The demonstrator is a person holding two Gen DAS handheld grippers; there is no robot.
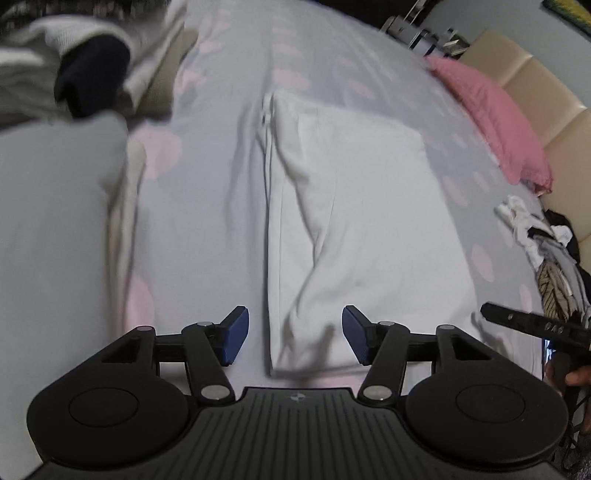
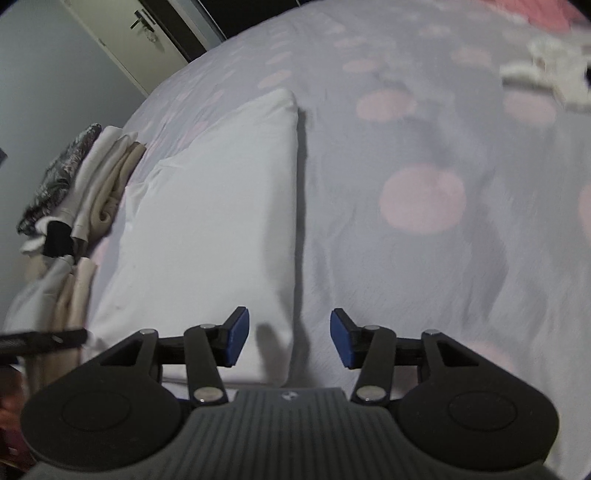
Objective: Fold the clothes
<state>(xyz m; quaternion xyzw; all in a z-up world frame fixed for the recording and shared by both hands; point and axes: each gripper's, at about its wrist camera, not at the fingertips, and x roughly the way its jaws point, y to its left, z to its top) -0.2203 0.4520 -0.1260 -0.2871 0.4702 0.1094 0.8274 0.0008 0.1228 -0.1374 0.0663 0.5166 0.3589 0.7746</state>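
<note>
We see the white garment folded into a rectangle, flat on the bed. Both the left tool and right tool are spread, gripping nothing. An unfolded pile remains, we judge.

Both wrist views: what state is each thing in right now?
White garment: folded flat on the bedspread, not gripped.
Left gripper: open, fingers empty.
Right gripper: open, fingers empty.
Stack of clothes: folded, piled at the bed's edge.
Loose clothes: unfolded heap.
Door: closed.
</note>
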